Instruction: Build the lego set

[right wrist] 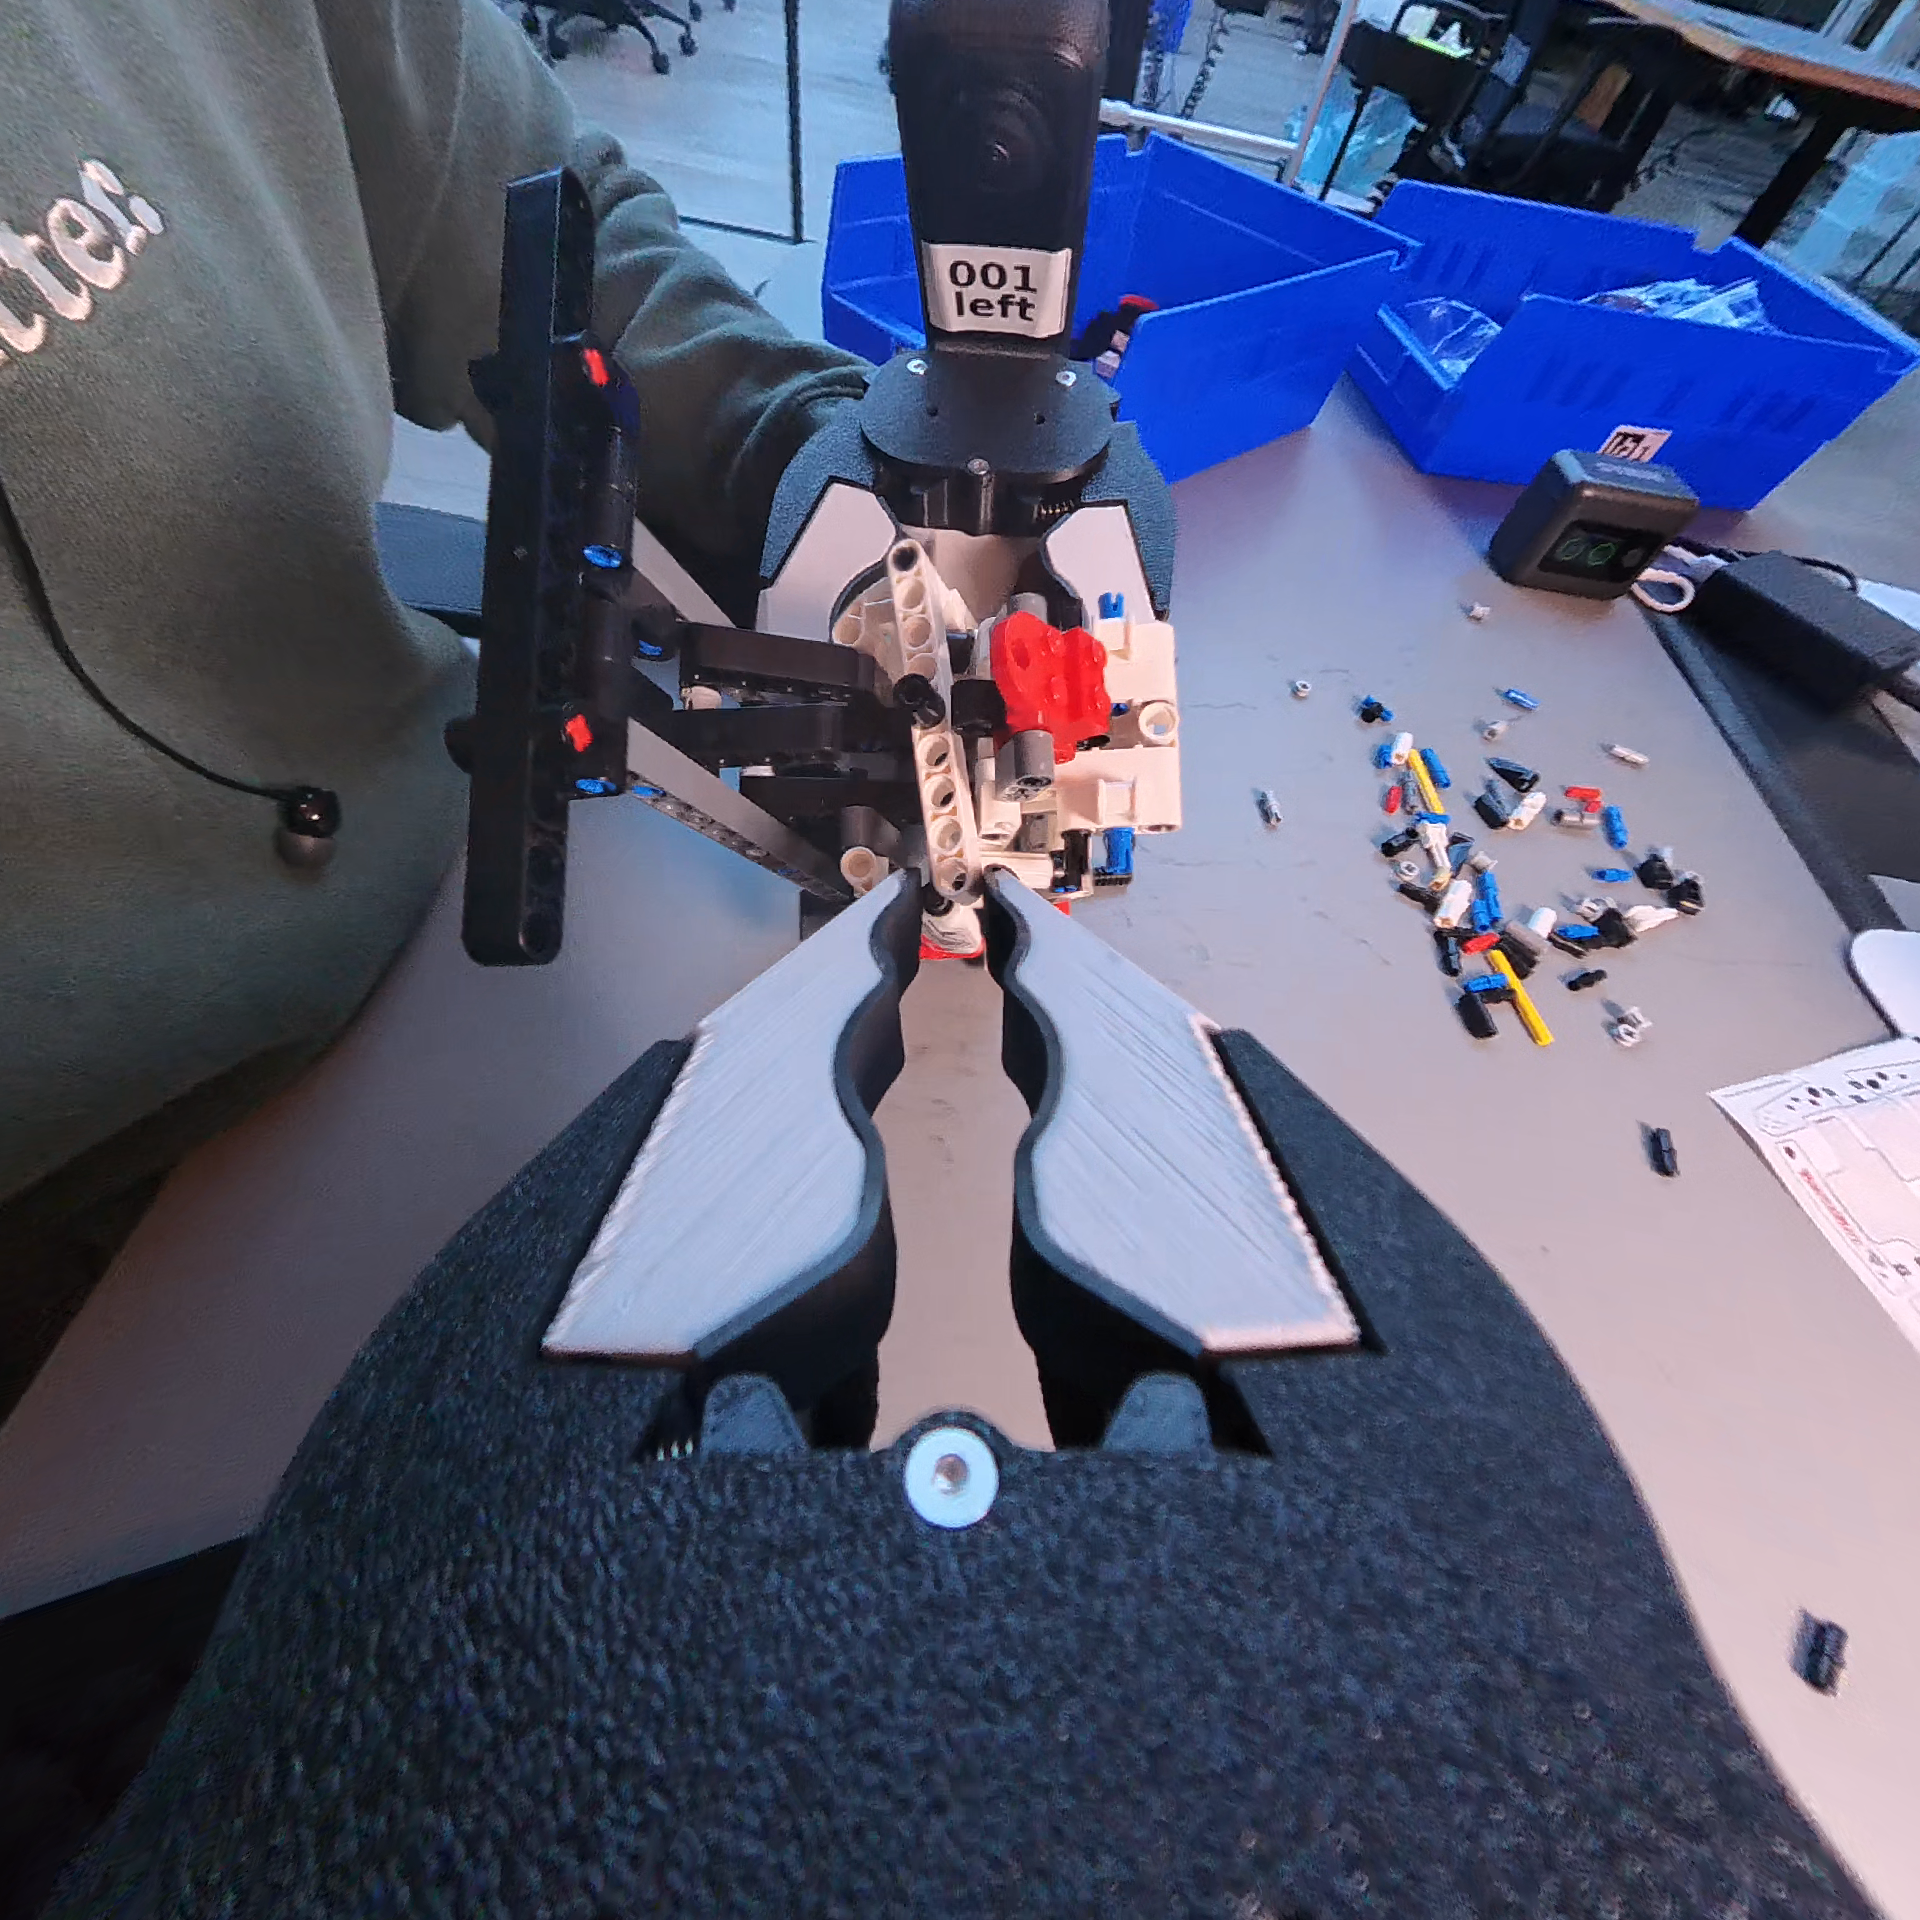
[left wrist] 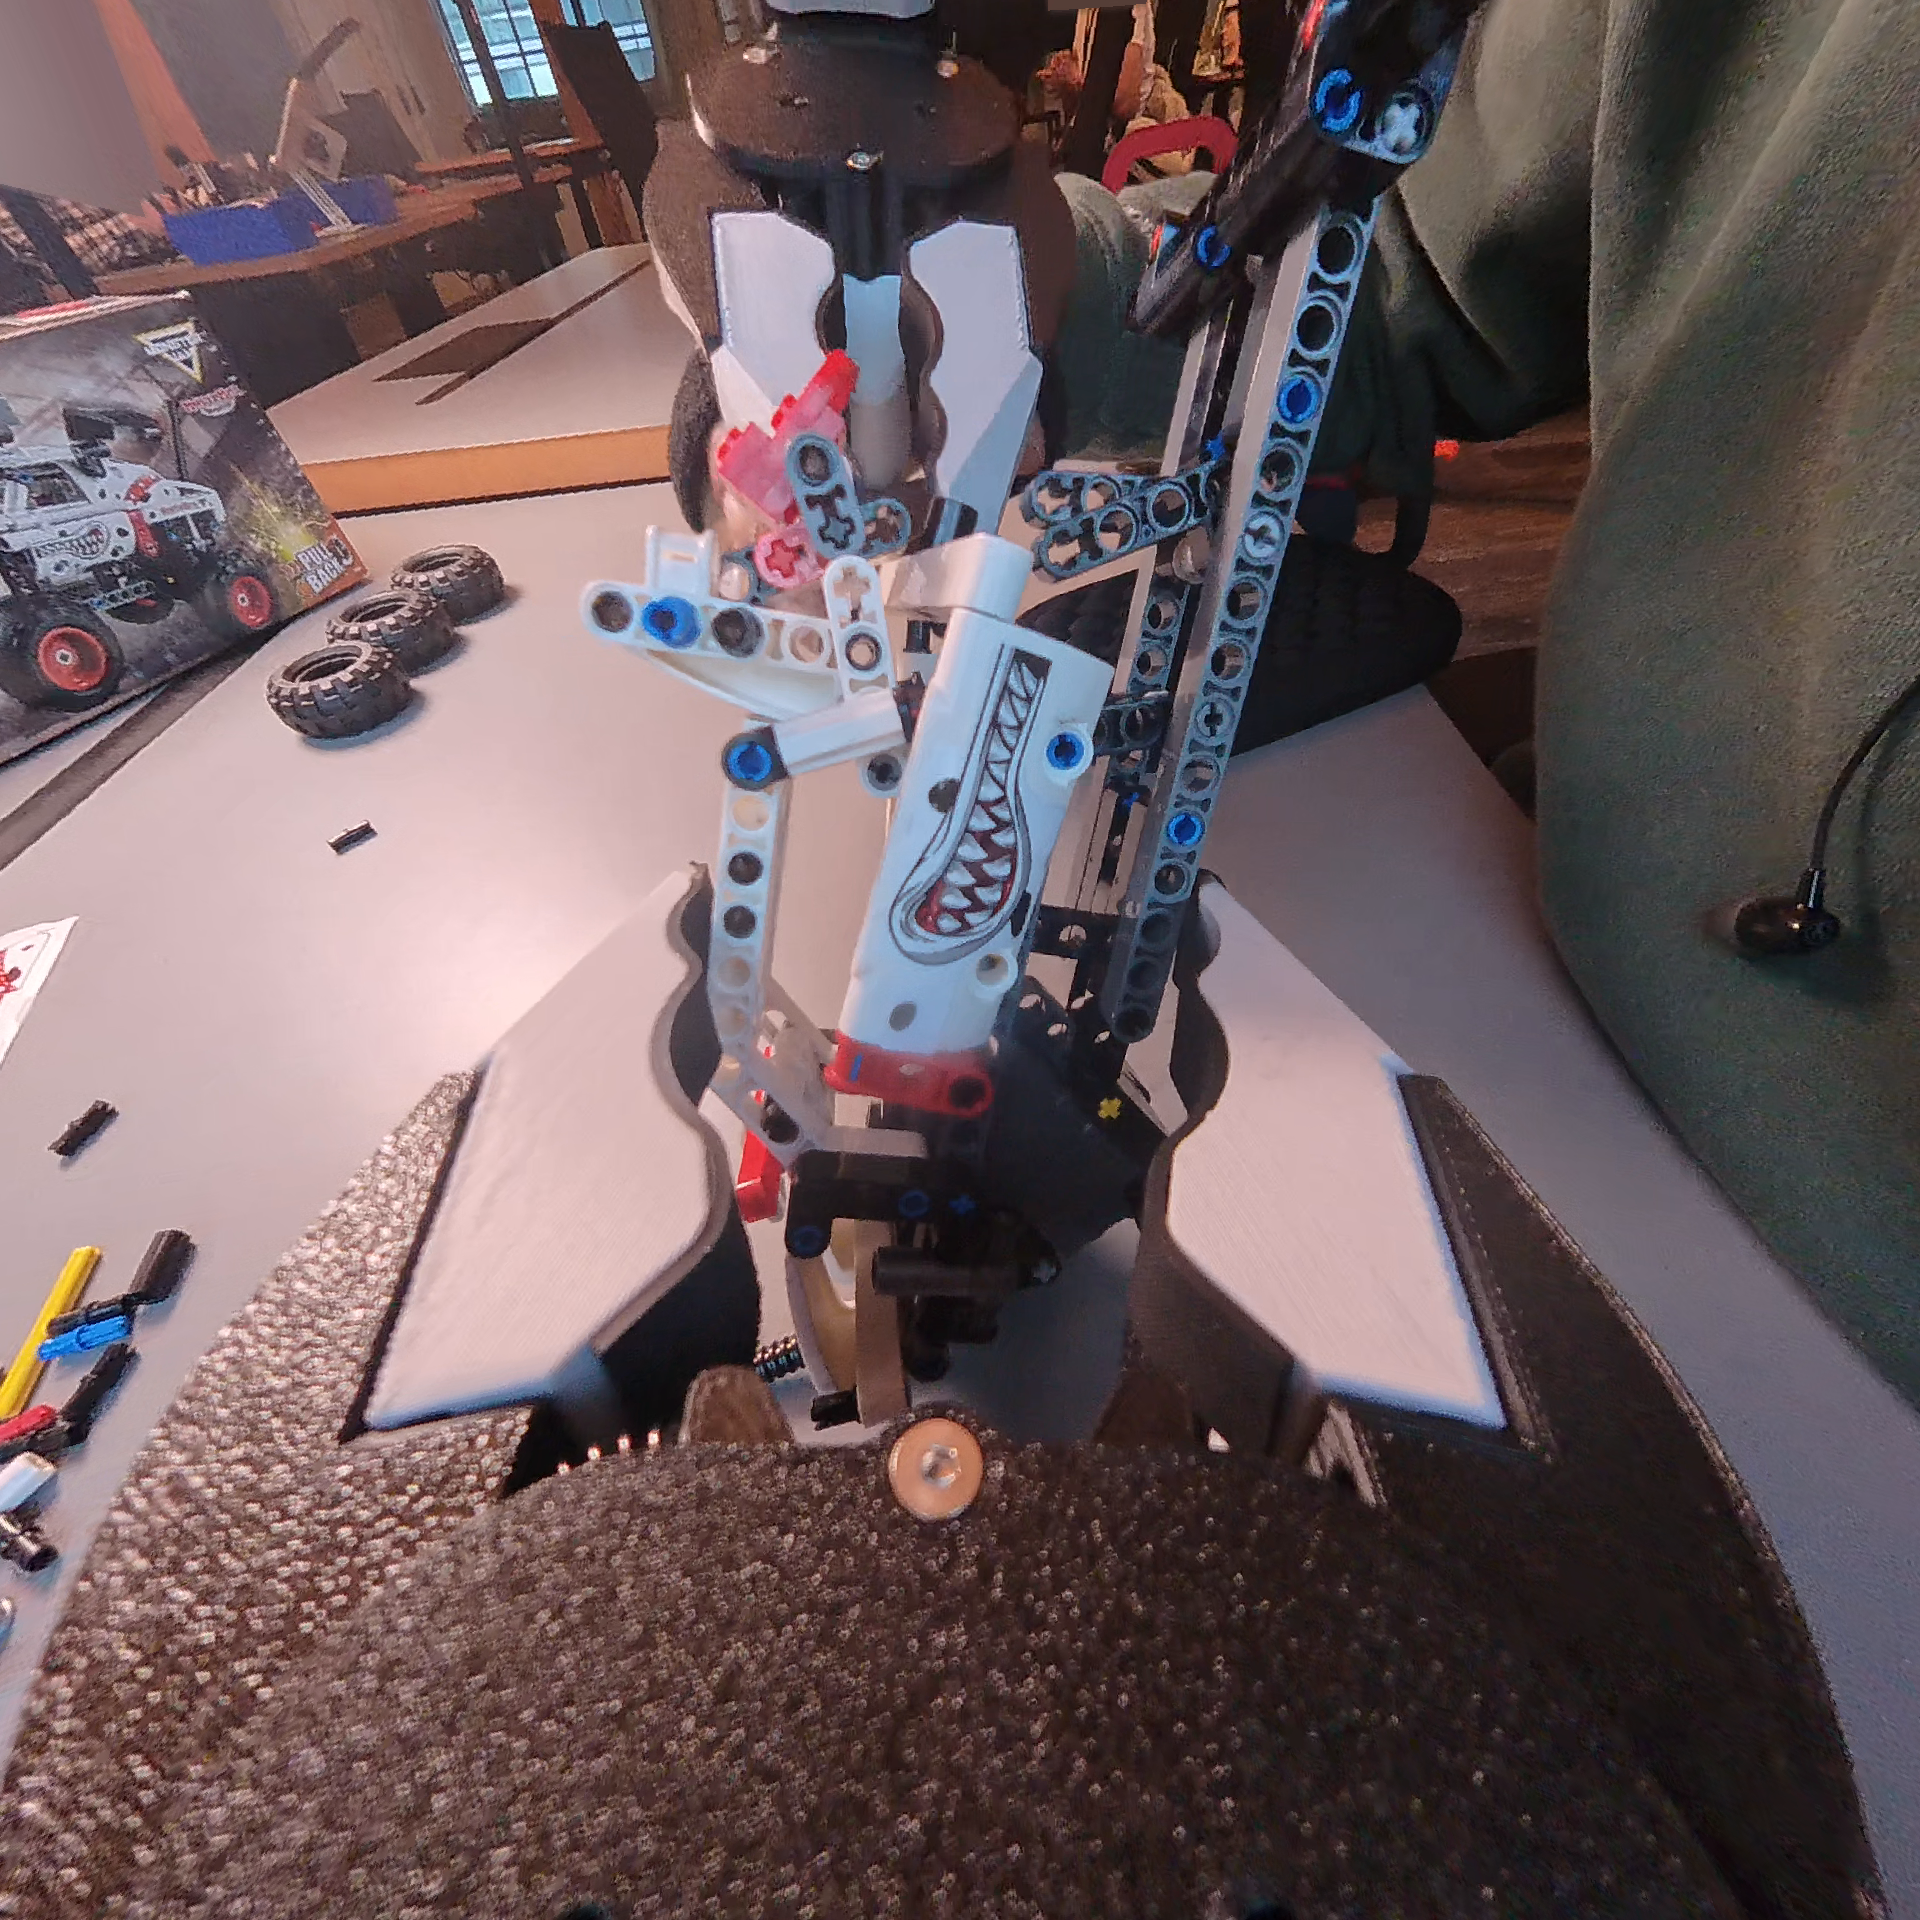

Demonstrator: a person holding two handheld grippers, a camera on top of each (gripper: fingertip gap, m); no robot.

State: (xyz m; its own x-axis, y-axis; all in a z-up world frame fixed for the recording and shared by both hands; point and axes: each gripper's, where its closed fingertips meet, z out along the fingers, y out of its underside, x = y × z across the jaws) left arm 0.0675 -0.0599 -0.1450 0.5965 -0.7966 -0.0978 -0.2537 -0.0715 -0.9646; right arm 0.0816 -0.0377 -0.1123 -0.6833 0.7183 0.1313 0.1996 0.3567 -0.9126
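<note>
We hold the lego truck frame [left wrist: 966, 831] between our left gripper [left wrist: 940, 935] fingers, clamped at its base, its long axis running away from us, off the grey table [left wrist: 364, 987]. Our right gripper [right wrist: 951, 883] pinches its far end, jaws narrow. Beyond-left of the frame lie three black tires [left wrist: 384, 634], then one box [left wrist: 114, 520].

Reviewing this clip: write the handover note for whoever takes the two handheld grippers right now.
Left gripper: closed on the base of the half-built white, black and grey lego truck frame, holding it above the grey table.
Right gripper: nearly shut, pinching a small part at the frame's far end.
Done: chassis and the white toothed-mouth panel.
Left: three black knobbly tyres and the pile of small loose pins are unfitted.
</note>
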